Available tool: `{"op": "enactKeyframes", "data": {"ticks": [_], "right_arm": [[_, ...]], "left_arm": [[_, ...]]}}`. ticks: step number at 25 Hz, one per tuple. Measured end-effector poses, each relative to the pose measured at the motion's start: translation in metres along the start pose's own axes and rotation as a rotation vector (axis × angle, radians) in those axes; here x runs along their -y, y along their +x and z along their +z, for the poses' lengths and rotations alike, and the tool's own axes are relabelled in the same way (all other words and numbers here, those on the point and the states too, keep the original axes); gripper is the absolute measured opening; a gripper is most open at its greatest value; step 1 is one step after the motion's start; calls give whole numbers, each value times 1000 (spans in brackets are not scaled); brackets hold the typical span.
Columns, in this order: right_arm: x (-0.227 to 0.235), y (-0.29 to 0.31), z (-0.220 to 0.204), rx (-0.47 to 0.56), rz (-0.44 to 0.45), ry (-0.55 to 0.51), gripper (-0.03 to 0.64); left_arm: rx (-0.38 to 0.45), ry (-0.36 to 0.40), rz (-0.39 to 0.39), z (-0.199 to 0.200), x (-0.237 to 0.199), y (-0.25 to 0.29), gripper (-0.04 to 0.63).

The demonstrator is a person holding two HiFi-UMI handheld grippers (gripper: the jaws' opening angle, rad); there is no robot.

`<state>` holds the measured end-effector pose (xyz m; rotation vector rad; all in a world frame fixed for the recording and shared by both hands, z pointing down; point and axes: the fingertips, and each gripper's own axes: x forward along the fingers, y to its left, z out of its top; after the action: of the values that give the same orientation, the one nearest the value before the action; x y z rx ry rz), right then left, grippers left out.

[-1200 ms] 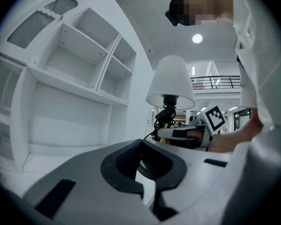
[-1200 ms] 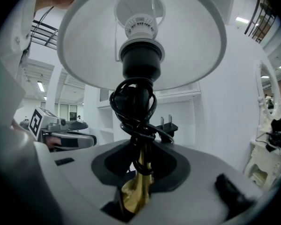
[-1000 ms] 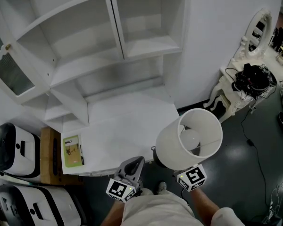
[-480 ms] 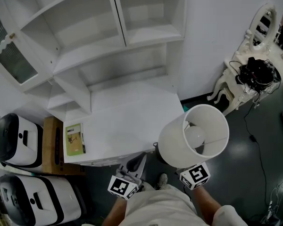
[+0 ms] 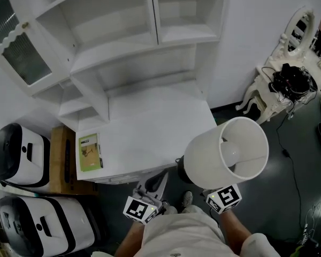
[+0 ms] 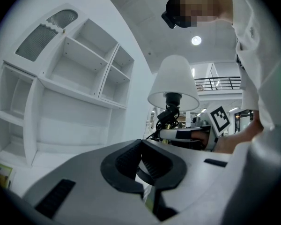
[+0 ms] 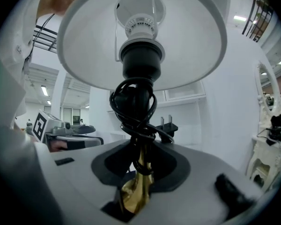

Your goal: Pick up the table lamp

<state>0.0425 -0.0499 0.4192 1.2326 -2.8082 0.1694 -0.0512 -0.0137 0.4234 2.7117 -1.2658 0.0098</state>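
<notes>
The table lamp has a white drum shade (image 5: 226, 153), a black socket and a brass stem (image 7: 136, 182), with its black cord (image 7: 133, 104) and plug (image 7: 167, 124) wound round the stem. It hangs upright in the air off the desk's front right corner. My right gripper (image 7: 139, 168) is shut on the brass stem. In the head view only its marker cube (image 5: 224, 198) shows below the shade. My left gripper (image 5: 158, 180) points at the desk's front edge. Its fingertips (image 6: 141, 144) are together with nothing between them. From there the lamp (image 6: 173, 81) shows to the right.
A white desk (image 5: 150, 127) with an open shelf unit stands ahead, a green booklet (image 5: 89, 153) at its left edge. Two white-and-black machines (image 5: 16, 159) and a wooden box (image 5: 60, 167) stand at left. A white dressing table (image 5: 270, 98) with black cables is at right.
The lamp and both grippers have drifted a little right, and the whole view has shifted with them. The right gripper's hold on the stem is unchanged.
</notes>
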Motion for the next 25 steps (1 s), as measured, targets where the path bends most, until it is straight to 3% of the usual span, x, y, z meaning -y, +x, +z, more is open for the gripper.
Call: {"op": "enactKeyframes", "data": {"ticks": [14, 25], "right_arm": [[-57, -17, -14, -9, -83, -1, 106], [-58, -45, -20, -20, -25, -35, 106]], "left_arm": [[8, -11, -49, -12, -4, -59, 9], [13, 6, -33, -9, 34, -53, 9]]}}
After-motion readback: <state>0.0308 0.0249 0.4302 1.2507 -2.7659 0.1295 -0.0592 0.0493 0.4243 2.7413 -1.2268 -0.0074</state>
